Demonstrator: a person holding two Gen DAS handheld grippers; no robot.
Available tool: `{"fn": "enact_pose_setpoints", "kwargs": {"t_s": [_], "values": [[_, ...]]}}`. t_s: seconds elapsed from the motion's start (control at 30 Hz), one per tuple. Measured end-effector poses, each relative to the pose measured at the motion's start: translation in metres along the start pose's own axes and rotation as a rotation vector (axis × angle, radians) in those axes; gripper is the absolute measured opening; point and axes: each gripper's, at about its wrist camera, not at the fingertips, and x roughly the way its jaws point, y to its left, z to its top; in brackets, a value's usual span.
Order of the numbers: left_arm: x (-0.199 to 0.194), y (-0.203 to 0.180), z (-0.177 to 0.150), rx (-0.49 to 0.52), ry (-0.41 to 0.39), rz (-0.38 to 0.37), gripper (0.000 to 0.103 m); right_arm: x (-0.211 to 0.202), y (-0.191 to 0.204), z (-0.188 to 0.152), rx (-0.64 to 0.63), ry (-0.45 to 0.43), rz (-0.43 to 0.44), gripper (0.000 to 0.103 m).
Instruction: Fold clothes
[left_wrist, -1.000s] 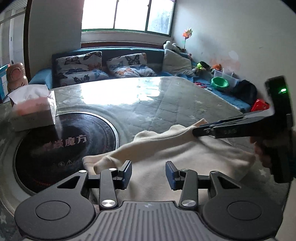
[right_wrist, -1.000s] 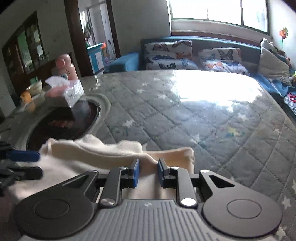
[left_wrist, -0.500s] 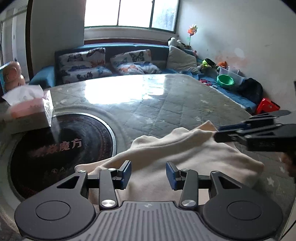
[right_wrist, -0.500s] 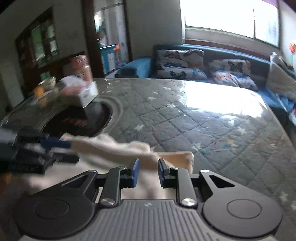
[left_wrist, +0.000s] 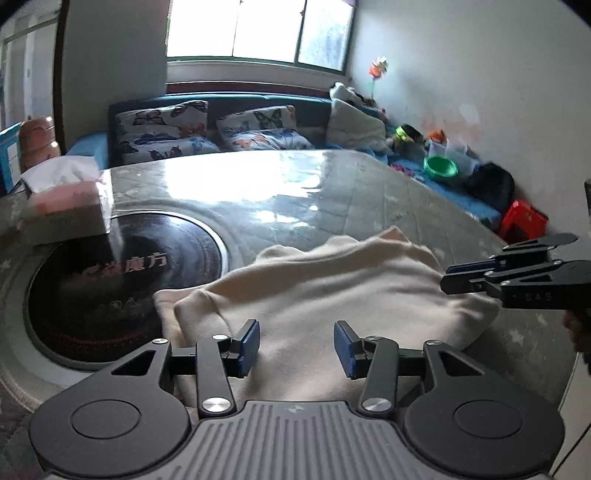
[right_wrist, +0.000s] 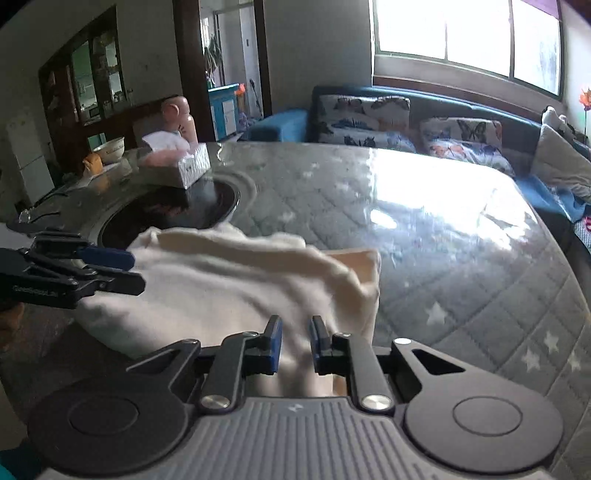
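Note:
A cream garment (left_wrist: 332, 291) lies folded over itself on the quilted table cover (left_wrist: 295, 206). My left gripper (left_wrist: 297, 349) hovers open above the garment's near edge, with nothing between its blue pads. In the right wrist view it shows as the left gripper (right_wrist: 129, 271) at the garment's left side. My right gripper (right_wrist: 295, 343) has only a narrow gap and its jaws are closing. The garment (right_wrist: 229, 288) lies below that gap but is not pinched. From the left wrist view, the right gripper (left_wrist: 452, 278) floats just off the garment's right edge.
A tissue box (left_wrist: 70, 206) stands beside a round black cooktop (left_wrist: 122, 284) set into the table at the left. A pink bottle (right_wrist: 179, 118) stands behind the box. A sofa with butterfly cushions (left_wrist: 207, 129) runs along the far side. The table edge (left_wrist: 569, 369) lies close on the right.
The right gripper let go of the garment's far corner and drew back to the right. The corner dropped flat onto the pile. The left gripper stayed over the near edge.

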Motion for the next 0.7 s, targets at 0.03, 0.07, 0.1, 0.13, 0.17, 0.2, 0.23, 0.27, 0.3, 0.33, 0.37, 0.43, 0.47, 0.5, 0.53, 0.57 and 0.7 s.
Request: {"fn": "enact_pose_setpoints", "kwargs": {"t_s": [0.03, 0.07, 0.1, 0.13, 0.17, 0.2, 0.23, 0.27, 0.3, 0.33, 0.37, 0.43, 0.47, 0.5, 0.53, 0.57, 0.7], "values": [[0.001, 0.002, -0.001, -0.005, 0.006, 0.008, 0.048, 0.004, -0.001, 0.001, 0.007, -0.001, -0.001, 0.015], [0.002, 0.005, -0.003, -0.006, 0.012, 0.014, 0.048, 0.011, -0.003, 0.002, 0.015, 0.013, -0.002, 0.015], [0.003, 0.007, -0.005, -0.008, 0.016, 0.017, 0.048, 0.019, -0.006, 0.002, 0.023, 0.032, -0.003, 0.014], [0.002, 0.008, -0.006, -0.009, 0.017, 0.02, 0.048, 0.022, -0.008, 0.002, 0.027, 0.037, -0.008, 0.015], [0.0, 0.009, -0.006, -0.01, 0.012, 0.024, 0.048, 0.024, -0.009, 0.002, 0.029, 0.036, -0.015, 0.015], [-0.002, 0.009, -0.006, -0.011, 0.008, 0.027, 0.049, 0.023, -0.01, 0.003, 0.034, 0.033, -0.018, 0.015], [-0.004, 0.01, -0.005, -0.013, 0.004, 0.03, 0.05, 0.02, -0.008, 0.004, 0.032, 0.023, -0.018, 0.015], [-0.005, 0.011, -0.005, -0.016, 0.0, 0.032, 0.05, 0.017, -0.007, 0.006, 0.027, 0.011, -0.019, 0.015], [-0.006, 0.013, -0.005, -0.024, -0.001, 0.032, 0.05, 0.015, -0.004, 0.008, 0.018, 0.001, -0.013, 0.015], [-0.005, 0.016, -0.005, -0.032, -0.001, 0.033, 0.05, 0.014, -0.001, 0.009, 0.008, -0.009, -0.004, 0.015], [-0.004, 0.018, -0.005, -0.039, 0.004, 0.037, 0.05, 0.015, 0.001, 0.01, 0.002, -0.011, 0.003, 0.015], [-0.001, 0.022, -0.009, -0.044, 0.014, 0.042, 0.05, 0.025, 0.006, 0.008, -0.007, 0.015, 0.006, 0.015], [0.0, 0.024, -0.011, -0.045, 0.019, 0.044, 0.049, 0.03, 0.008, 0.006, -0.015, 0.033, 0.001, 0.015], [0.0, 0.026, -0.012, -0.048, 0.021, 0.045, 0.049, 0.033, 0.01, 0.005, -0.026, 0.033, -0.008, 0.015], [-0.002, 0.027, -0.011, -0.053, 0.02, 0.046, 0.049, 0.032, 0.011, 0.004, -0.034, 0.028, -0.015, 0.015], [-0.004, 0.028, -0.011, -0.057, 0.019, 0.048, 0.049, 0.029, 0.013, 0.005, -0.037, 0.02, -0.016, 0.016], [-0.005, 0.029, -0.008, -0.058, 0.01, 0.068, 0.049, 0.025, 0.02, 0.015, -0.051, -0.01, 0.002, 0.016]]}}
